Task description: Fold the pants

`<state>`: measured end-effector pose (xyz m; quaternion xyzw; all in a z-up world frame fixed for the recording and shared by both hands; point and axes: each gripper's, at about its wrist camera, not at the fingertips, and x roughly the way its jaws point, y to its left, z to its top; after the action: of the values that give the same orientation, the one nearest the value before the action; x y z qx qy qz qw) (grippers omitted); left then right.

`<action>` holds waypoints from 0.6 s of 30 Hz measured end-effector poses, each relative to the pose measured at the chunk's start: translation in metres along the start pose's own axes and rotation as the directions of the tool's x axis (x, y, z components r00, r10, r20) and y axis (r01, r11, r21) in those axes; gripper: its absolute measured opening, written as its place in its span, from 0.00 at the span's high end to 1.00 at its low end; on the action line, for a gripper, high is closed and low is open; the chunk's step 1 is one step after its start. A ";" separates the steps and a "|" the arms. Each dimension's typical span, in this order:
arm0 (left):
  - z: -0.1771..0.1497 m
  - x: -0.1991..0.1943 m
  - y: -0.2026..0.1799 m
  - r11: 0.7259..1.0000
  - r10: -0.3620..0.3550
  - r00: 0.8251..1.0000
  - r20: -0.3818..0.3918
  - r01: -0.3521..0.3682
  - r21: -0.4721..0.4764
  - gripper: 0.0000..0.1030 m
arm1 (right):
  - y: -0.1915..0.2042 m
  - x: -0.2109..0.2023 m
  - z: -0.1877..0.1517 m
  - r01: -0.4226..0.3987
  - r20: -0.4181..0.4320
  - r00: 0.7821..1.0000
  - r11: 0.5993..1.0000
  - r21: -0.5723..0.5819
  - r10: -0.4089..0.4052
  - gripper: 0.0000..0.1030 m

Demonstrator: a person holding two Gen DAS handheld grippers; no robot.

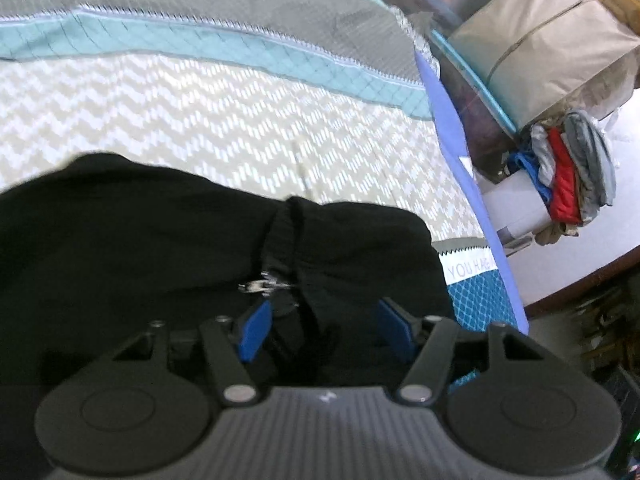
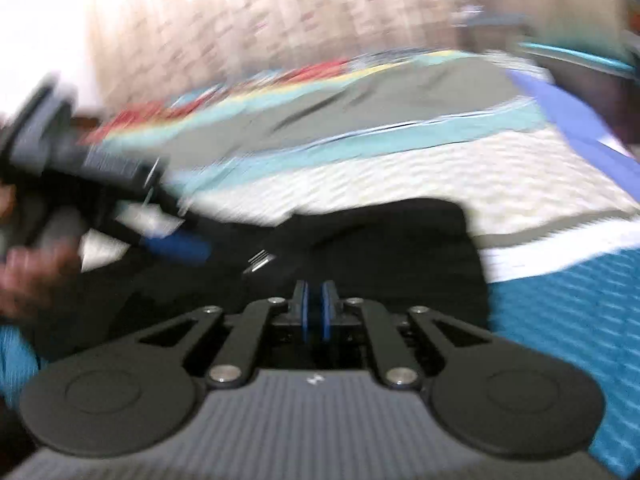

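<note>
Black pants (image 1: pixel 140 232) lie bunched on a patterned bedspread (image 1: pixel 224 120), with a ribbed waistband and a metal zipper pull (image 1: pixel 264 285) near the middle. My left gripper (image 1: pixel 326 332) is open, its blue pads either side of the fabric just below the zipper. In the blurred right wrist view the pants (image 2: pixel 400 256) lie in front of my right gripper (image 2: pixel 315 312), whose blue pads stand nearly together with nothing visible between them. The left gripper also shows in the right wrist view (image 2: pixel 176 246), held by a hand at the left.
A purple-edged bed border (image 1: pixel 452 120) runs down the right. Beyond it stand a beige fabric box (image 1: pixel 536 40) and a stack of folded clothes (image 1: pixel 568 168) on a white surface. A wall (image 2: pixel 280 12) rises behind the bed.
</note>
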<state>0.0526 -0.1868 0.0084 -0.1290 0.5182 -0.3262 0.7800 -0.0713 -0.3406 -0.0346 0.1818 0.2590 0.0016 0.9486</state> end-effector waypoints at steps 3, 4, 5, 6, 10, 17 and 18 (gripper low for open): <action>-0.004 0.029 -0.006 1.000 0.022 0.998 -0.055 -0.021 0.011 0.49 | -0.021 0.012 0.005 0.084 -0.021 0.996 0.994 0.063 -0.083 0.88; -0.008 0.040 -0.009 0.998 0.052 0.996 -0.067 -0.050 0.029 0.49 | -0.026 0.018 0.000 0.106 -0.049 0.994 0.992 0.070 -0.103 0.87; -0.012 0.046 -0.012 0.995 0.081 0.995 -0.061 -0.077 0.058 0.49 | -0.030 0.027 -0.008 0.136 -0.098 0.987 0.988 0.067 -0.129 0.87; -0.016 0.048 -0.016 0.990 0.101 0.994 -0.045 -0.096 0.100 0.49 | -0.035 0.038 -0.017 0.163 -0.154 0.976 0.985 0.059 -0.153 0.87; -0.020 0.039 -0.027 0.979 0.132 0.990 -0.047 -0.123 0.163 0.49 | -0.034 0.034 -0.029 0.165 -0.100 0.982 0.985 0.049 -0.159 0.87; -0.035 -0.074 0.024 0.995 0.076 0.994 0.073 -0.080 0.060 0.40 | -0.012 0.012 -0.020 0.125 -0.038 0.992 0.991 0.051 -0.123 0.76; -0.042 -0.098 0.041 0.994 0.097 0.991 0.096 -0.100 0.032 0.39 | -0.007 0.015 -0.021 0.100 -0.039 0.994 0.994 0.051 -0.098 0.74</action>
<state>0.0057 -0.0870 0.0393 -0.1042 0.4805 -0.2903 0.8210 -0.0688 -0.3382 -0.0612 0.1936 0.2849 -0.0491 0.9375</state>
